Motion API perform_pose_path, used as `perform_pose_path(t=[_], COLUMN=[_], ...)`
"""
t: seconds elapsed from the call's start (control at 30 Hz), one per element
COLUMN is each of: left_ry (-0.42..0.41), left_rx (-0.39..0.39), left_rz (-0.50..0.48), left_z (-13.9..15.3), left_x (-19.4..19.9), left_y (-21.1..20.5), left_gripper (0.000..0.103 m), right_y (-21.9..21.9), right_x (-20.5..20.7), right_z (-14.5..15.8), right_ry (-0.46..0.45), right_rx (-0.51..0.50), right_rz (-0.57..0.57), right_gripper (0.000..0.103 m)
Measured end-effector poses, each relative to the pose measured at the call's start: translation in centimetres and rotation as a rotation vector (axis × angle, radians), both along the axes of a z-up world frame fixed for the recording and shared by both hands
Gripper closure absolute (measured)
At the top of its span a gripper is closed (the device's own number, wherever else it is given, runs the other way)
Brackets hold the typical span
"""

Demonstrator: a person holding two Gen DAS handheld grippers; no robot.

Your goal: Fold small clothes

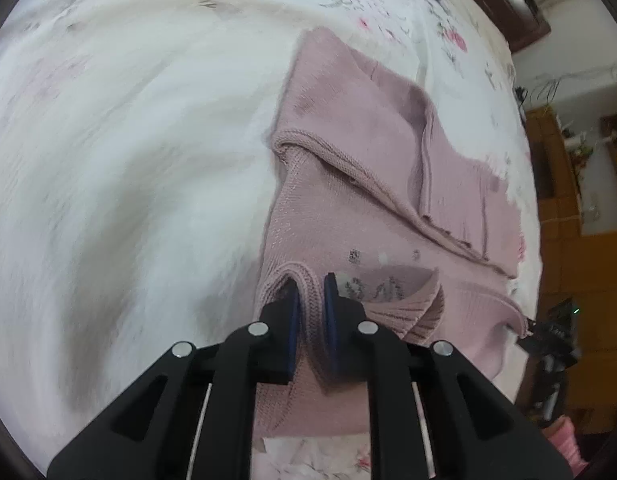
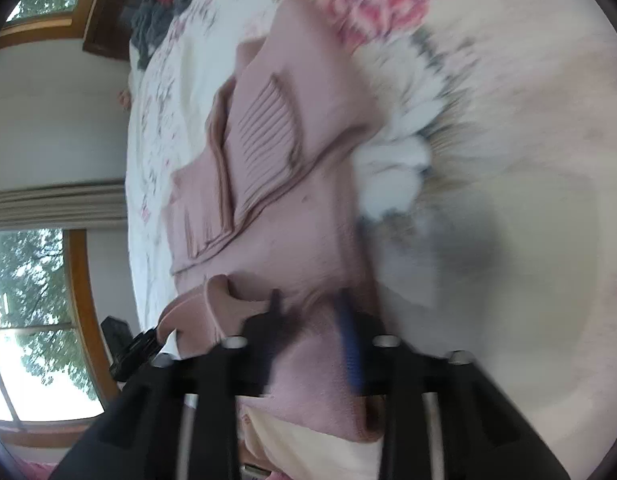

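Sweater (image 1: pixel 348 152): pink, on the bed (image 1: pixel 128 140), long axis running away from both grippers.
Left gripper (image 1: pixel 310 300): fingers pinching the near collar edge.
Right gripper (image 2: pixel 308 312): fingers clamping the near edge too.

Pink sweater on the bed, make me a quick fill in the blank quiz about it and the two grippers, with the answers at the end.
1. The knitted sweater is ____ in colour.
2. The left gripper is shut on a fold of the ____.
3. The sweater lies on a white bedsheet printed with ____.
4. The sweater's fabric sits between the fingers of the right gripper, so ____ grippers hold it.

Answers: pink; sweater; flowers; both
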State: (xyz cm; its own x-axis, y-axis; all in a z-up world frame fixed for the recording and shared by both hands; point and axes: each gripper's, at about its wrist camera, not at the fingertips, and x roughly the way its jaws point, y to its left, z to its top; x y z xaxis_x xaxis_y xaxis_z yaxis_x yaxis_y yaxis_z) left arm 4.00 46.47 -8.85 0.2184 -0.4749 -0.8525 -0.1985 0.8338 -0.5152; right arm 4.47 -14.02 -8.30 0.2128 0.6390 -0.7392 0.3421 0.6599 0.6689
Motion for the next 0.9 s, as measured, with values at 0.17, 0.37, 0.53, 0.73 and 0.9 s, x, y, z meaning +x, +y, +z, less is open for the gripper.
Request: perform_pose_path(t=[0.17,0.37,0.53,0.73,0.9], left_ry=[-0.034,-0.09,-0.134,-0.153,-0.125], left_rx=[0.002,0.099,0.23,0.337,0.355], left_rz=[0.064,-0.061,-0.21,-0.365,-0.385], left_z=[1.9,3.2,2.7,1.2,-0.1], left_x=[-0.5,0.4,1.5,2.8,3.9], left_y=[1.6,-0.5,-3.5,-6.0,-6.1], left_gripper=[0.074,0.069,0.062,0.056,0.058], right_y=[-0.9,3.4,6.8,8.6,8.8], right_x=[-0.2,1.8,3.7,4.9,5.1], right_z=[1.8,4.2,3.8,2.2,1.1], right_ry=[-0.041,-0.135,-0.17,-0.151,-0.13], right_rx=[-0.059,-0.23,-0.327,-0.393,-0.404], right_rz=[0.017,0.218,0.364,0.45,0.468], right_gripper=[0.067,0.055,0.052,0.048,0.045])
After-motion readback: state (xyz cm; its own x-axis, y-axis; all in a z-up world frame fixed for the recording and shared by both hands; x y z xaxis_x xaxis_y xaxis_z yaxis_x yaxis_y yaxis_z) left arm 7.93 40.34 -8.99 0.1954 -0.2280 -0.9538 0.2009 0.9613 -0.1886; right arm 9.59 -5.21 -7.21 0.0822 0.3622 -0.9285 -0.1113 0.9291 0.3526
